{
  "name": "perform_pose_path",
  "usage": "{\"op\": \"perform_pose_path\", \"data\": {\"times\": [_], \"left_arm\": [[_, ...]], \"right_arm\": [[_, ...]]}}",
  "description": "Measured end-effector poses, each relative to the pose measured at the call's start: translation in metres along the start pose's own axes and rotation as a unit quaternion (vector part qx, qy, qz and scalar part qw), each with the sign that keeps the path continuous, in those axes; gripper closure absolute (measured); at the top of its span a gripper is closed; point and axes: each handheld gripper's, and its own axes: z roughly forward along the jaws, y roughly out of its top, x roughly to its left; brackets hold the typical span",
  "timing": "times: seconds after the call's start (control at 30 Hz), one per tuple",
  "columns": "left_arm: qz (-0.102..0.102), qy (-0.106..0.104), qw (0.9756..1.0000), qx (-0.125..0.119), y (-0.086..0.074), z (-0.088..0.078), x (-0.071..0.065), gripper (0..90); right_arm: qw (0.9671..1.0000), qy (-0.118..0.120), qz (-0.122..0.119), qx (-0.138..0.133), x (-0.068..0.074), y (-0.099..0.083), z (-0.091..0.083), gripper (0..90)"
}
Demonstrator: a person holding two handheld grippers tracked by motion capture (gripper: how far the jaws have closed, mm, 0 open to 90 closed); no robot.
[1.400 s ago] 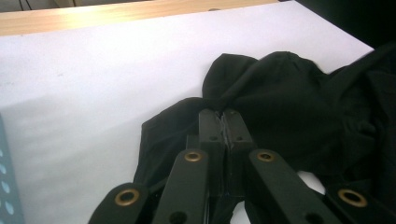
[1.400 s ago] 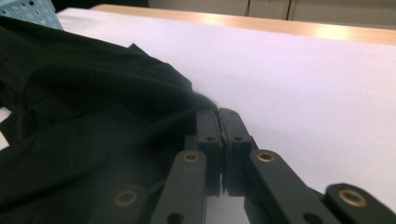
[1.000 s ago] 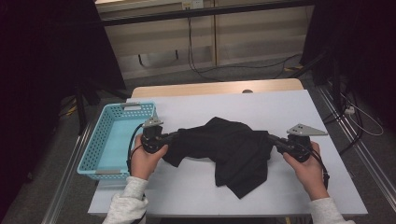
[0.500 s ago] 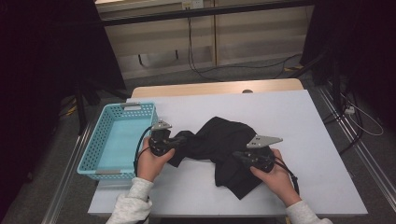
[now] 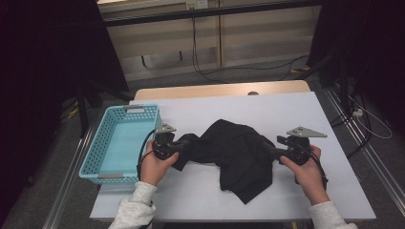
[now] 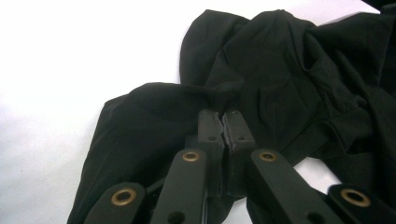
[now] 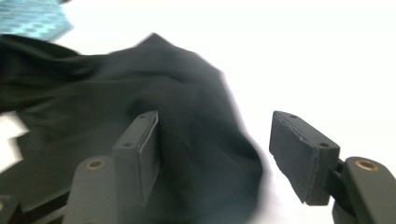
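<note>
A black cloth [image 5: 235, 149] lies bunched on the white table [image 5: 286, 112]. At the cloth's left end my left gripper [image 5: 183, 144] is shut on the fabric; in the left gripper view its jaws [image 6: 224, 125] press together with a fold of the cloth [image 6: 289, 70] pinched between them. My right gripper [image 5: 268, 150] sits at the cloth's right edge. Its jaws have just been opening, and in the right gripper view the gripper [image 7: 217, 149] stands wide apart with the cloth [image 7: 93, 93] loose between and beneath the pads, touching neither firmly.
A turquoise mesh basket [image 5: 93, 157] stands at the table's left edge, beside my left hand, and its corner [image 7: 32, 18] shows far off in the right gripper view. Bare white table lies behind and in front of the cloth. Cables run across the floor beyond.
The right hand swung in toward the middle with the cloth's end, then drew back to the right with its jaws apart. The cloth went from stretched to bunched. The left gripper barely moved.
</note>
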Motion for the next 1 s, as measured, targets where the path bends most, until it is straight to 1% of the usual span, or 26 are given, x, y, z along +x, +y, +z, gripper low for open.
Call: {"op": "perform_pose_path", "data": {"times": [0.03, 0.07, 0.1, 0.13, 0.17, 0.23, 0.27, 0.37, 0.4, 0.43, 0.47, 0.5, 0.53, 0.57, 0.6, 0.63, 0.67, 0.7, 0.73, 0.77, 0.8, 0.83, 0.9, 0.93, 0.97, 1.0], "left_arm": [[0.003, 0.000, 1.0000, 0.003, 0.000, 0.000, 0.000, 87.3], [0.003, 0.000, 1.0000, 0.004, 0.000, 0.000, 0.000, 87.3], [0.002, 0.003, 1.0000, 0.000, 0.000, 0.001, 0.000, 87.3], [0.002, 0.003, 1.0000, 0.000, 0.000, 0.001, 0.000, 87.3], [0.002, -0.002, 1.0000, 0.005, 0.000, 0.002, 0.000, 87.2], [0.001, -0.002, 1.0000, 0.006, 0.000, 0.002, 0.000, 87.2], [-0.003, -0.003, 1.0000, 0.004, -0.001, 0.002, -0.001, 87.2], [-0.005, -0.006, 1.0000, 0.005, -0.001, 0.002, -0.001, 87.2], [-0.005, -0.006, 0.9999, 0.006, -0.001, 0.002, -0.001, 87.2], [-0.006, -0.006, 0.9999, 0.006, -0.001, 0.002, 0.000, 87.3], [-0.005, -0.005, 1.0000, 0.006, -0.001, 0.002, 0.000, 87.3], [-0.007, -0.006, 0.9999, 0.007, -0.002, 0.002, 0.000, 87.3], [-0.007, -0.006, 0.9999, 0.007, -0.002, 0.002, 0.000, 87.3], [-0.007, -0.006, 0.9999, 0.007, -0.002, 0.002, 0.000, 87.3], [-0.007, -0.007, 0.9999, 0.008, -0.002, 0.002, 0.000, 87.4], [-0.005, -0.009, 0.9999, 0.013, -0.002, 0.002, 0.000, 87.4], [-0.005, -0.009, 0.9999, 0.013, -0.002, 0.002, 0.000, 87.5], [-0.005, -0.010, 0.9998, 0.014, -0.002, 0.001, 0.000, 87.5], [-0.006, -0.010, 0.9998, 0.014, -0.002, 0.001, 0.000, 87.5], [-0.005, -0.011, 0.9999, 0.012, -0.001, 0.001, -0.001, 87.5], [-0.005, -0.011, 0.9999, 0.012, -0.001, 0.001, -0.001, 87.5], [-0.005, -0.011, 0.9999, 0.012, -0.001, 0.001, -0.001, 87.5], [-0.005, -0.012, 0.9999, 0.011, -0.001, 0.001, -0.001, 87.5], [-0.004, -0.012, 0.9999, 0.012, -0.001, 0.001, -0.001, 87.5], [-0.004, -0.014, 0.9998, 0.012, -0.001, 0.001, -0.002, 87.5], [-0.004, -0.014, 0.9998, 0.012, -0.001, 0.001, -0.002, 87.4]], "right_arm": [[0.9999, -0.011, 0.009, 0.007, -0.009, -0.003, 0.001, 31.9], [0.9999, -0.011, 0.009, 0.007, -0.009, -0.003, 0.001, 31.9], [0.9995, -0.017, 0.016, 0.019, -0.013, -0.007, 0.005, 31.5], [0.9995, -0.017, 0.016, 0.019, -0.013, -0.007, 0.005, 31.5], [0.9991, -0.015, 0.015, 0.037, -0.011, -0.010, 0.010, 31.5], [0.9990, -0.012, 0.013, 0.041, -0.009, -0.011, 0.014, 31.6], [0.9988, -0.007, 0.012, 0.048, -0.007, -0.012, 0.018, 31.8], [0.9974, -0.007, -0.003, 0.071, 0.001, -0.016, 0.030, 33.7], [0.9970, -0.011, -0.007, 0.076, 0.003, -0.017, 0.033, 33.6], [0.9967, -0.017, -0.017, 0.077, 0.006, -0.017, 0.034, 35.4], [0.9965, -0.016, -0.023, 0.079, 0.008, -0.016, 0.035, 42.3], [0.9969, 0.001, -0.021, 0.076, 0.011, -0.017, 0.036, 61.1], [0.9969, 0.001, -0.021, 0.076, 0.011, -0.017, 0.036, 61.1], [0.9968, 0.009, -0.017, 0.077, 0.012, -0.017, 0.037, 82.5], [0.9972, 0.019, -0.004, 0.073, 0.012, -0.017, 0.037, 84.2], [0.9972, 0.022, -0.003, 0.071, 0.013, -0.016, 0.037, 85.1], [0.9972, 0.022, -0.003, 0.071, 0.013, -0.016, 0.037, 85.1], [0.9977, 0.028, -0.006, 0.061, 0.015, -0.015, 0.036, 85.8], [0.9977, 0.028, -0.006, 0.061, 0.015, -0.015, 0.036, 85.8], [0.9980, 0.045, 0.001, 0.045, 0.020, -0.011, 0.033, 86.1], [0.9980, 0.045, 0.001, 0.045, 0.020, -0.011, 0.033, 86.1], [0.9983, 0.047, -0.006, 0.035, 0.023, -0.009, 0.031, 86.2], [0.9980, 0.060, -0.017, 0.013, 0.032, -0.004, 0.026, 86.2], [0.9970, 0.070, -0.033, 0.001, 0.044, 0.001, 0.023, 86.3], [0.9961, 0.078, -0.041, -0.004, 0.051, 0.002, 0.022, 86.3], [0.9961, 0.078, -0.041, -0.004, 0.051, 0.002, 0.022, 86.3]]}}
